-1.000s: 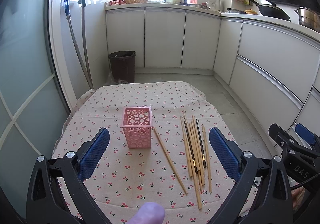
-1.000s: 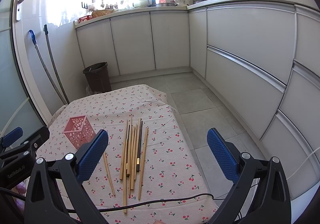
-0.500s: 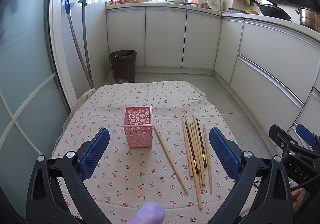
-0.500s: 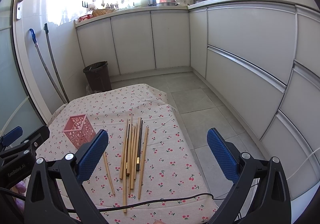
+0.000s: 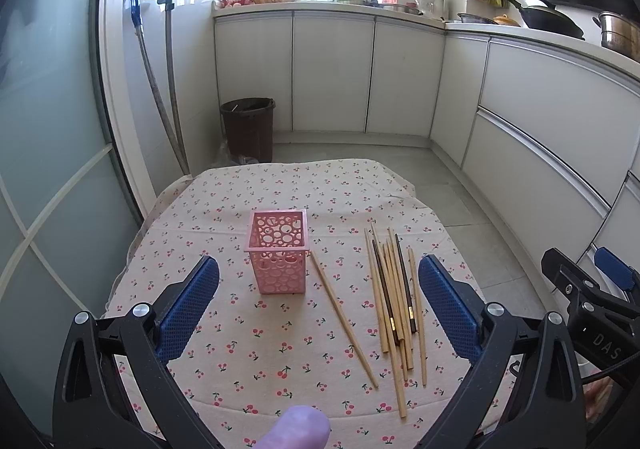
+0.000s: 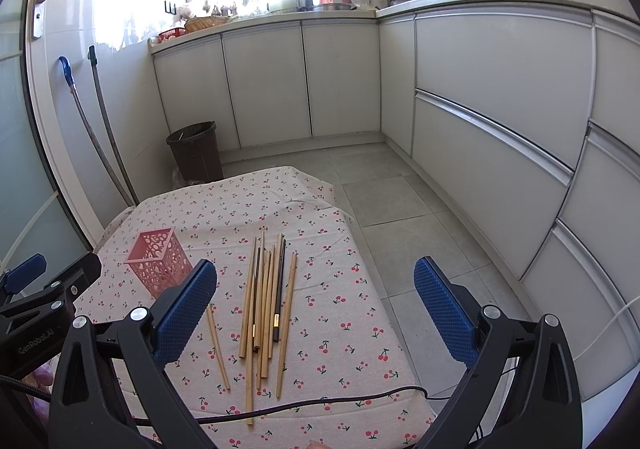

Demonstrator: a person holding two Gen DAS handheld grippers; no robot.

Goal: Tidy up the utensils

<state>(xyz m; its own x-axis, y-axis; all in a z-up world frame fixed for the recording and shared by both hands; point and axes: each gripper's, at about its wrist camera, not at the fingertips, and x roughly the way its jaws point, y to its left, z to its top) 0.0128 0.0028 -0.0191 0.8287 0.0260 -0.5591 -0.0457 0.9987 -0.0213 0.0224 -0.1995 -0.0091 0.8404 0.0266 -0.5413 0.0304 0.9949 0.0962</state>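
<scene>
A pink perforated holder (image 5: 279,251) stands upright and empty on the cherry-print tablecloth (image 5: 280,189); it also shows in the right wrist view (image 6: 159,262). One wooden chopstick (image 5: 343,313) lies alone just right of it. A loose bundle of several wooden and dark chopsticks (image 5: 394,297) lies further right, also in the right wrist view (image 6: 267,297). My left gripper (image 5: 318,303) is open and empty, above the table's near side. My right gripper (image 6: 316,307) is open and empty, above the bundle's right side.
A dark bin (image 5: 249,129) stands on the floor beyond the table. White cabinets (image 6: 496,97) run along the back and right. A black cable (image 6: 312,403) crosses the table's near edge. Two hoses (image 5: 160,89) lean by the glass door at left.
Both grippers stay open. The left view has shifted very slightly; nothing on the table has moved.
</scene>
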